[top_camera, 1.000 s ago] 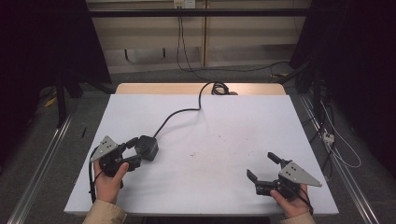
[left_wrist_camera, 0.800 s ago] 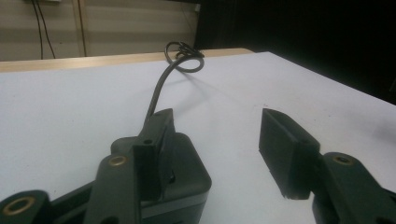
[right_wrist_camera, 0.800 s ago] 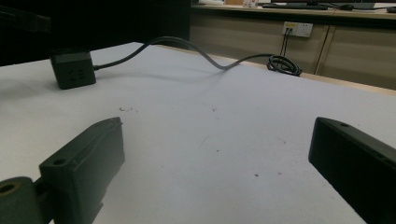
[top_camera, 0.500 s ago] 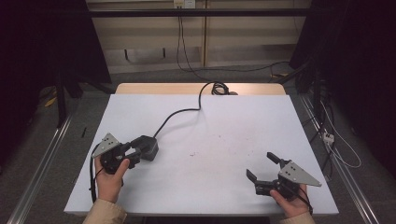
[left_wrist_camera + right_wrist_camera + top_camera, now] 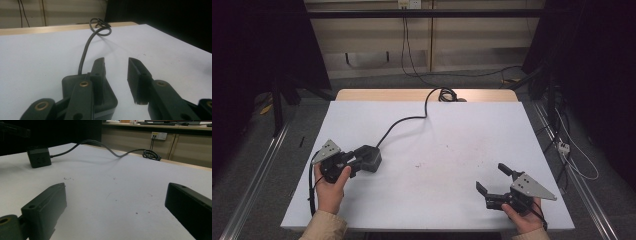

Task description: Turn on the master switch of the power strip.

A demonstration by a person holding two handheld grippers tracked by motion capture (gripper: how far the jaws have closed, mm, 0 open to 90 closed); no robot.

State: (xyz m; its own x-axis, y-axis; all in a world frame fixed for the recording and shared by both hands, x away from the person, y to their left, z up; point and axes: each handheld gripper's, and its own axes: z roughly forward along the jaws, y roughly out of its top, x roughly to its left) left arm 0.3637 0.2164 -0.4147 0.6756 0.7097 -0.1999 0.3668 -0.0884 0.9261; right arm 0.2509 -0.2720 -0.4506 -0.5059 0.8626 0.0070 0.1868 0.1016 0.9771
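Note:
A black power cube point(image 5: 371, 157) rests on the white table point(image 5: 447, 135) at the left, and its black cable point(image 5: 404, 120) runs back to a coil point(image 5: 444, 94) at the far edge. My left gripper point(image 5: 356, 161) is right against the cube and open. In the left gripper view the left jaw lies over the cube point(image 5: 100, 102), and bare table shows in the gap of the gripper point(image 5: 116, 62). My right gripper point(image 5: 492, 177) stands open near the front right corner, holding nothing. The right gripper view looks past the wide-open gripper point(image 5: 116, 195) to the cube point(image 5: 38, 157) far off.
A wooden strip point(image 5: 377, 95) borders the table's far edge. Loose cables and a power strip point(image 5: 563, 146) lie on the floor to the right. Metal rails point(image 5: 257, 175) run along both sides. A wall socket point(image 5: 159, 135) sits on the back wall.
The left gripper has shifted very slightly at the cube. The cube, cable and right gripper stay where they were.

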